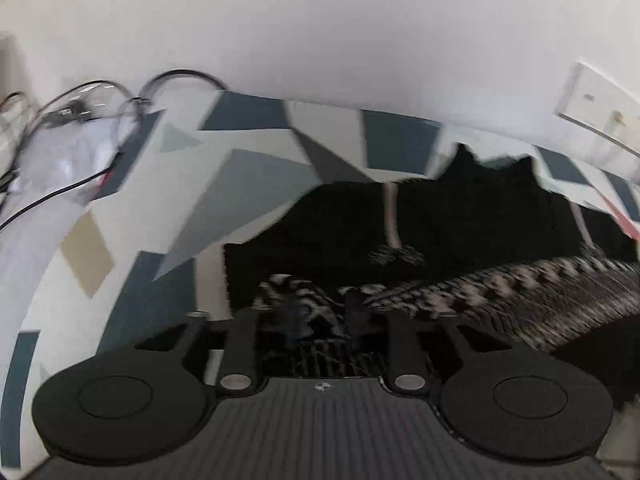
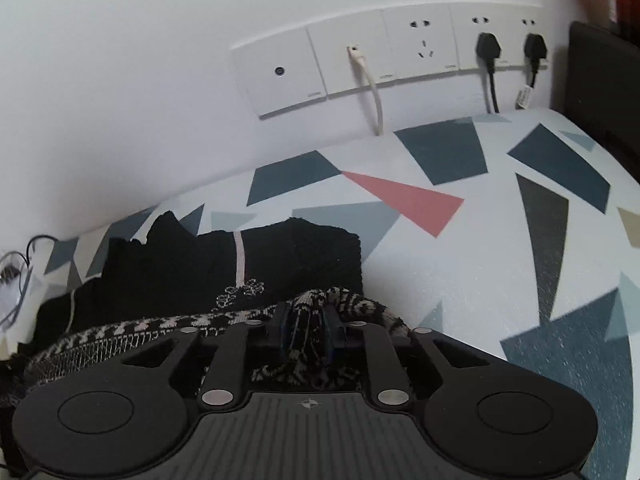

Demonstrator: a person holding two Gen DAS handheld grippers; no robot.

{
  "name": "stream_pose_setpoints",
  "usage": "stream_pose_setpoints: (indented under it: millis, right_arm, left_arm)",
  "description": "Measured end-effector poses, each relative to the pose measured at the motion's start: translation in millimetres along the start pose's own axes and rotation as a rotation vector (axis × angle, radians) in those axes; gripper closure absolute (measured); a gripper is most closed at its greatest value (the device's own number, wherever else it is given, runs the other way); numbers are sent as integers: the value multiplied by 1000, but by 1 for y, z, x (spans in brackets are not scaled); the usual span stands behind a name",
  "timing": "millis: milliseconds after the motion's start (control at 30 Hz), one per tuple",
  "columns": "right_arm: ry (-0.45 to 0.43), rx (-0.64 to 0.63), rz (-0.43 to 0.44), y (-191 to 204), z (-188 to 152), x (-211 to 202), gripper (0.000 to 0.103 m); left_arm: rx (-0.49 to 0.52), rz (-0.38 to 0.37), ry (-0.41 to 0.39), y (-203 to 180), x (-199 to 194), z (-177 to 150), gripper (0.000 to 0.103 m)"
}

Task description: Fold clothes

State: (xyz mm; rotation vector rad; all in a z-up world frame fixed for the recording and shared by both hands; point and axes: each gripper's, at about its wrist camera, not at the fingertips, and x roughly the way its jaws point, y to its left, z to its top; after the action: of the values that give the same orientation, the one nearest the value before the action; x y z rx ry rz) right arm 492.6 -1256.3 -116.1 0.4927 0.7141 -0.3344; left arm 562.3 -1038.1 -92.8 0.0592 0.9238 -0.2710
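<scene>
While both views blur a little, the black sweater (image 2: pixel 224 264) lies spread on the counter (image 2: pixel 480 248), which has a pale cover with blue, grey and pink triangles, and its far edge sits close to the white wall (image 2: pixel 160 80). A black-and-white patterned hem (image 2: pixel 360 304) is lifted along the near side of the sweater, running across between the two tools. Right hand-held gripper (image 2: pixel 308 334): blue-padded fingers (image 2: pixel 285 332) pinch a bunched fold of that patterned hem, cloth clearly clamped between them, at the sweater's right near corner. Left hand-held gripper (image 1: pixel 322 312): fingers stand partly apart with patterned hem cloth between them at the left near corner; blur hides whether the pads press on it, can't tell. A thin pale stripe (image 2: pixel 239 258) runs down the black knit. Far right on the wall, a row of outlet plates (image 2: pixel 384 56) with two black plugs (image 2: pixel 488 46) and a white cable (image 2: pixel 374 96). Far left, loose black wires (image 1: pixel 92 96) lie on the counter beside the sweater.
</scene>
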Motion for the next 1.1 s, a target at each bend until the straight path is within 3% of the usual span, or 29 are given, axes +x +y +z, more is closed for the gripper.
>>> stream_pose_setpoints:
  millis: [33, 133, 167, 200, 367, 500, 700, 733, 767, 833, 867, 933, 1000, 1100]
  right_arm:
    - [4, 0, 13, 0, 2, -2, 74]
    - [-16, 33, 37, -1, 5, -20, 46]
    - [-34, 45, 29, -1, 4, -30, 38]
    - [-47, 49, 28, -1, 3, -40, 38]
    - [-40, 52, 52, 1, -19, -77, 39]
    - [21, 52, 12, 0, -47, -82, 42]
    - [63, 121, 5, -9, -63, -77, 48]
    - [67, 118, 8, -8, -63, -75, 49]
    - [69, 109, 18, -7, -63, -74, 51]
    - [80, 113, 40, -6, -62, -72, 68]
    - [86, 136, 46, -7, -61, -72, 84]
    - [81, 192, 74, -10, -59, -75, 89]
    - [59, 212, 104, -11, -57, -80, 93]
    - [18, 191, 125, -10, -48, -88, 93]
  left_arm:
    - [19, -33, 7, 1, -4, 0, 47]
    - [48, -54, -30, 7, -32, -5, 26]
    - [53, -45, -49, 9, -41, -8, 25]
    - [57, -38, -66, 12, -51, -11, 25]
    - [-27, -134, 6, 20, -78, -44, 25]
    - [-56, -127, 53, 12, -73, -77, 25]
    - [-265, -141, 78, 15, -51, -100, 26]
    - [-289, -142, 51, 17, -52, -101, 26]
    - [-314, -157, 54, 19, -51, -100, 27]
    - [-372, -175, 62, 23, -50, -98, 37]
    - [-406, -190, 72, 26, -50, -97, 44]
    - [-487, -262, 86, 34, -50, -99, 93]
    - [-540, -263, 88, 39, -55, -100, 96]
    - [-537, -251, 55, 36, -70, -94, 97]
